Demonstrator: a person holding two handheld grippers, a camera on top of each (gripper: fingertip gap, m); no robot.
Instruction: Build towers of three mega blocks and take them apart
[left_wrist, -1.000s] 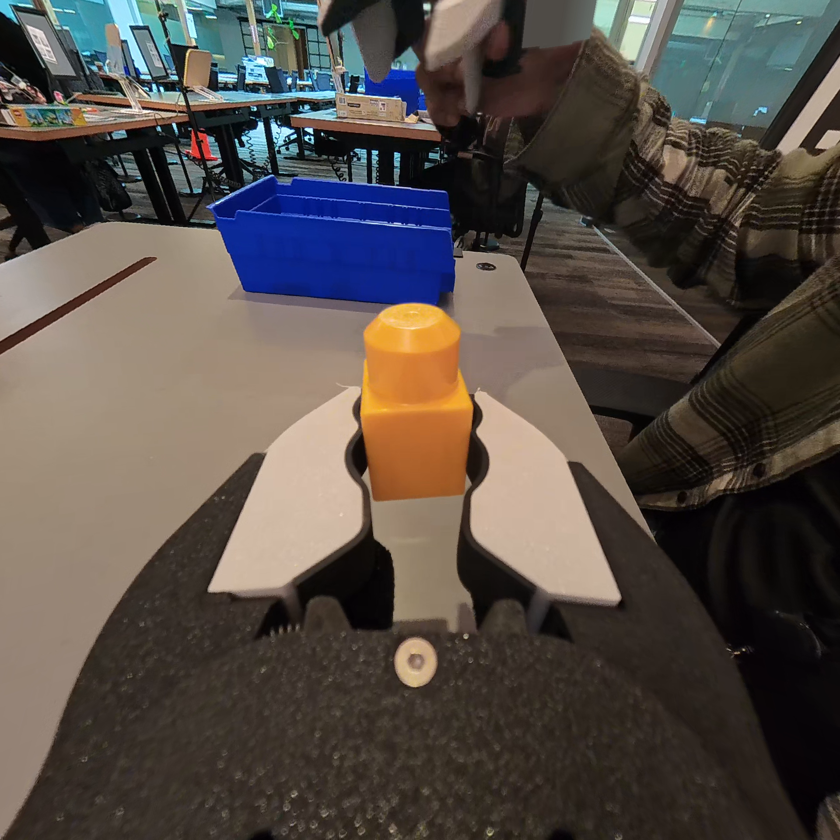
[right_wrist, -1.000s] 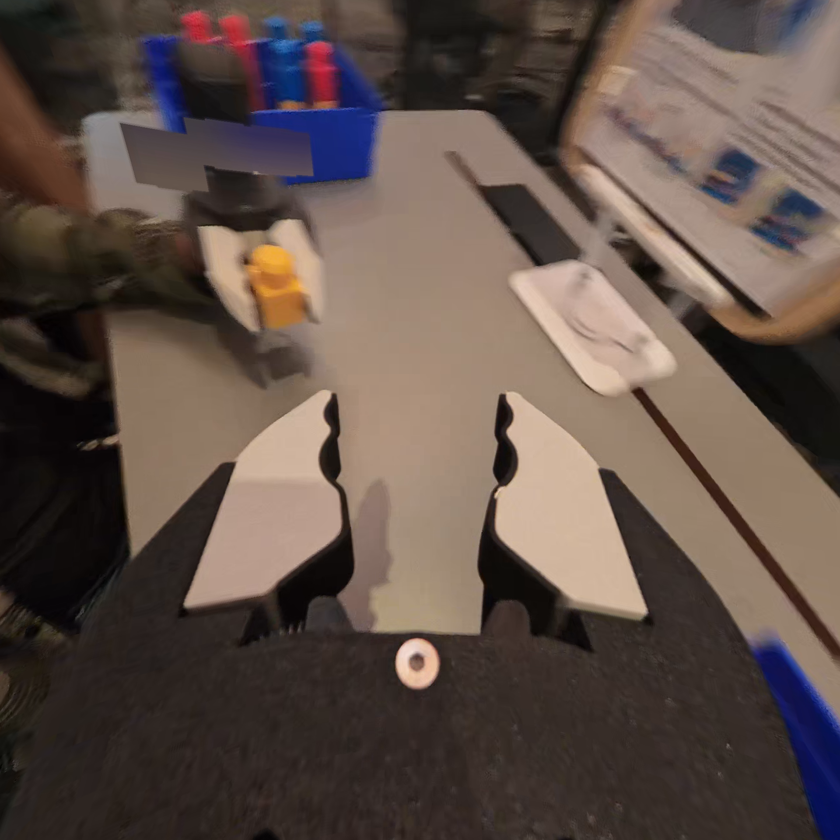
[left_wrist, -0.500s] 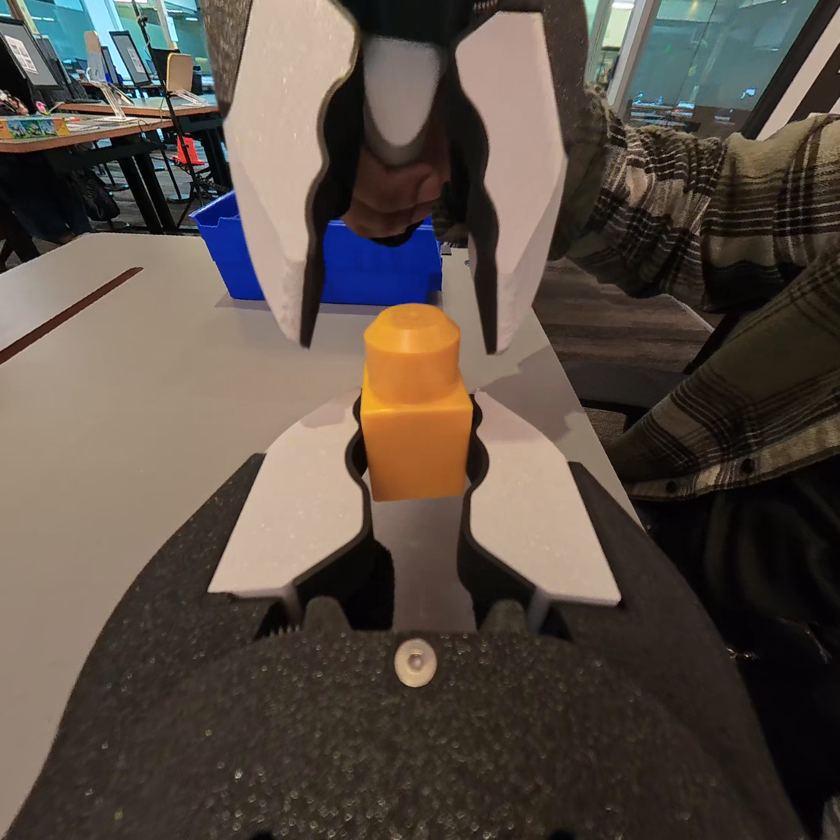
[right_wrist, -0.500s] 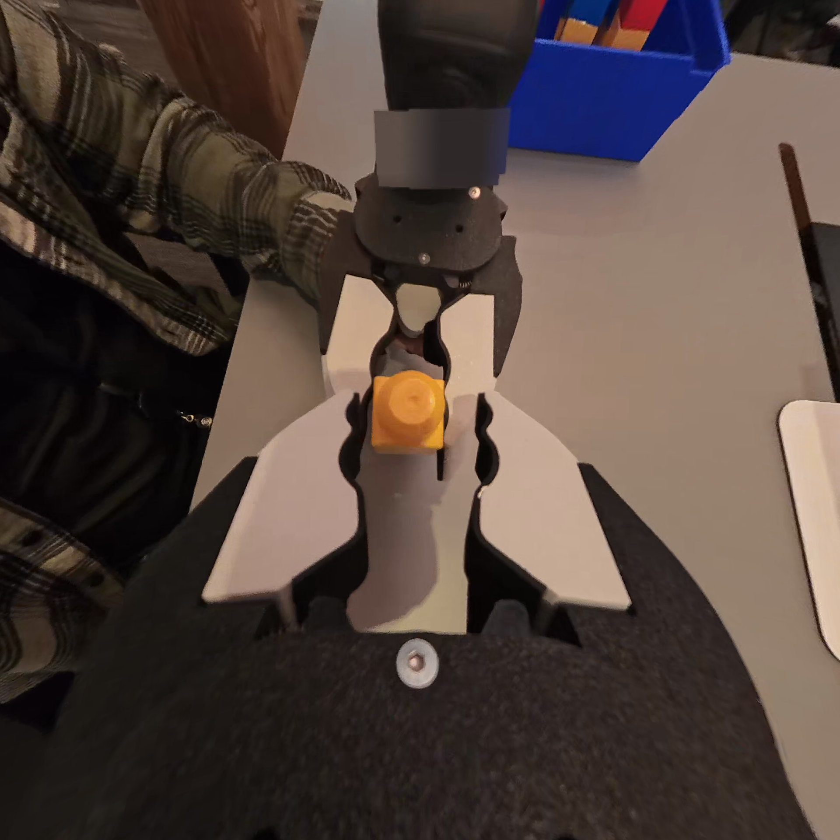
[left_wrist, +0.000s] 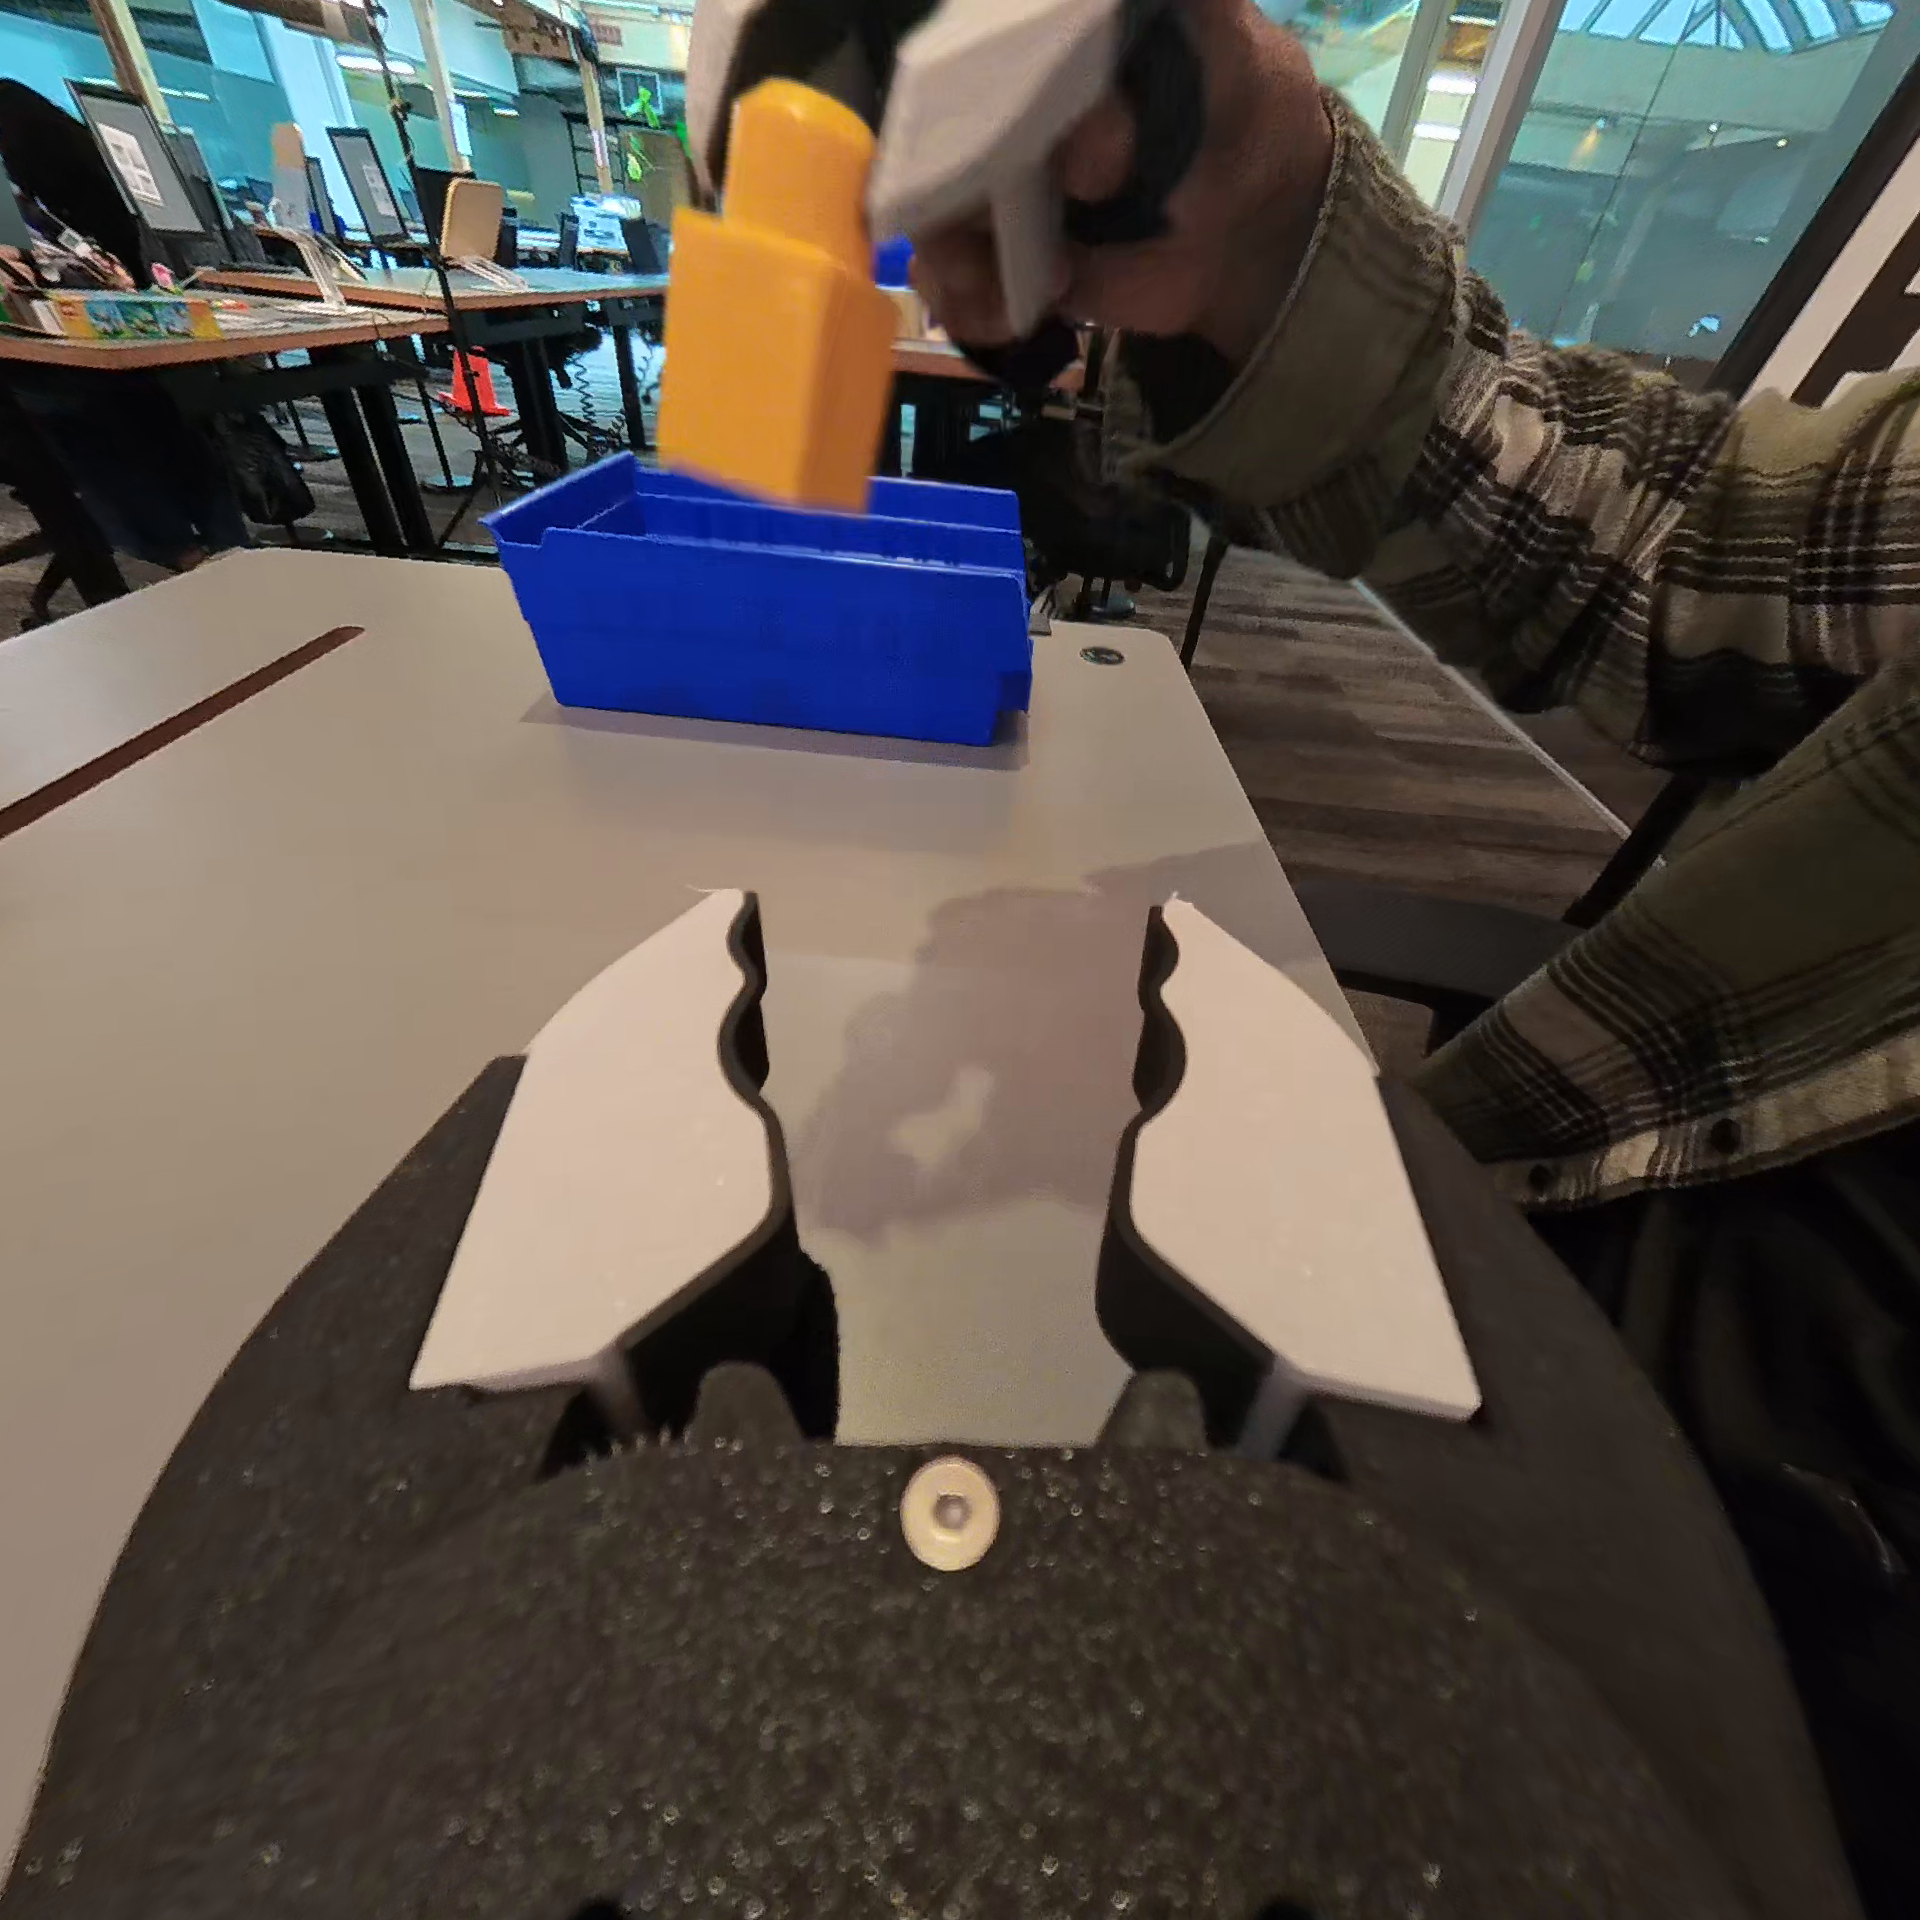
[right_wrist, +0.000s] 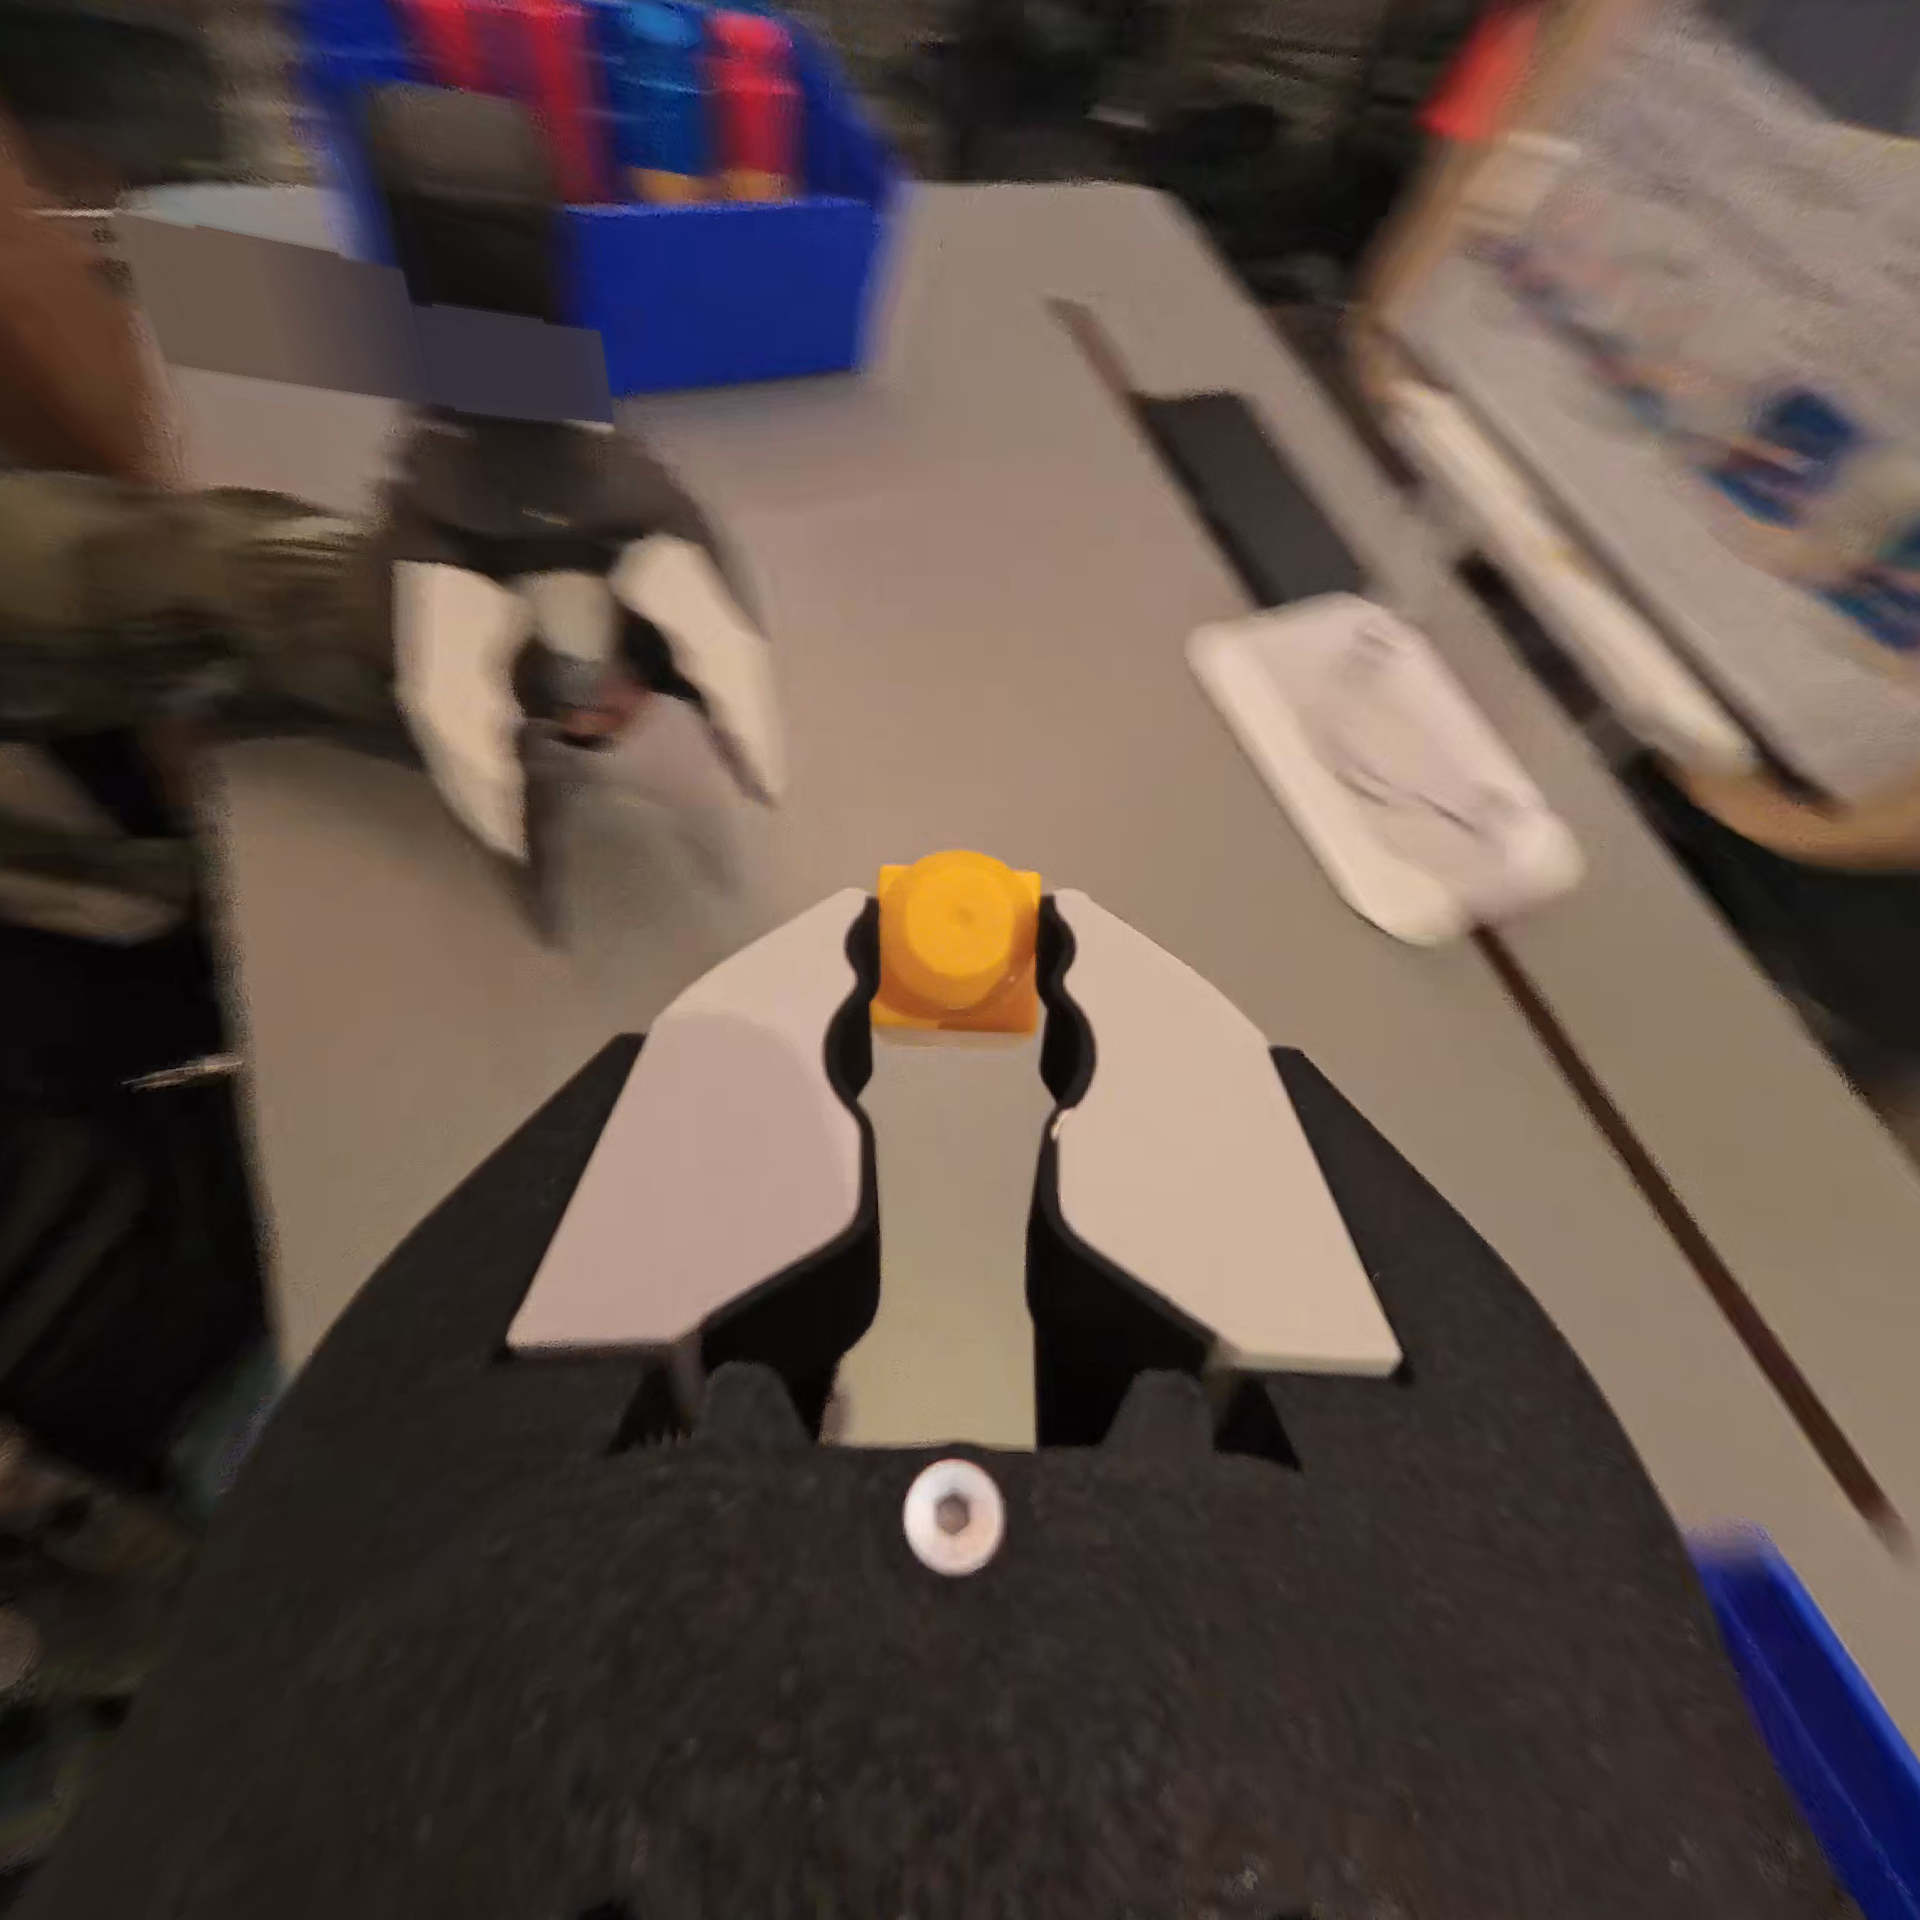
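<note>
My right gripper (right_wrist: 956, 920) is shut on an orange block (right_wrist: 956, 956), its stud pointing toward the camera. The left wrist view shows the same orange block (left_wrist: 774, 322) held high in the air by the right gripper (left_wrist: 831, 114), above the near blue bin (left_wrist: 769, 613). My left gripper (left_wrist: 951, 904) is open and empty, low over the grey table (left_wrist: 312, 914). It also shows blurred at the left of the right wrist view (right_wrist: 634, 821), with its jaws apart.
A second blue bin (right_wrist: 717, 270) at the table's far end holds several red, blue and orange blocks. A white flat tray (right_wrist: 1382, 758) lies at the right. A dark seam (right_wrist: 1662, 1195) runs along the table. The person's plaid sleeve (left_wrist: 1558, 520) reaches in from the right. My hands' fingertips stand some 15 cm from each other.
The right gripper came down onto the orange block held by the left, shut on it and lifted it away. The left gripper opened and let it go.
</note>
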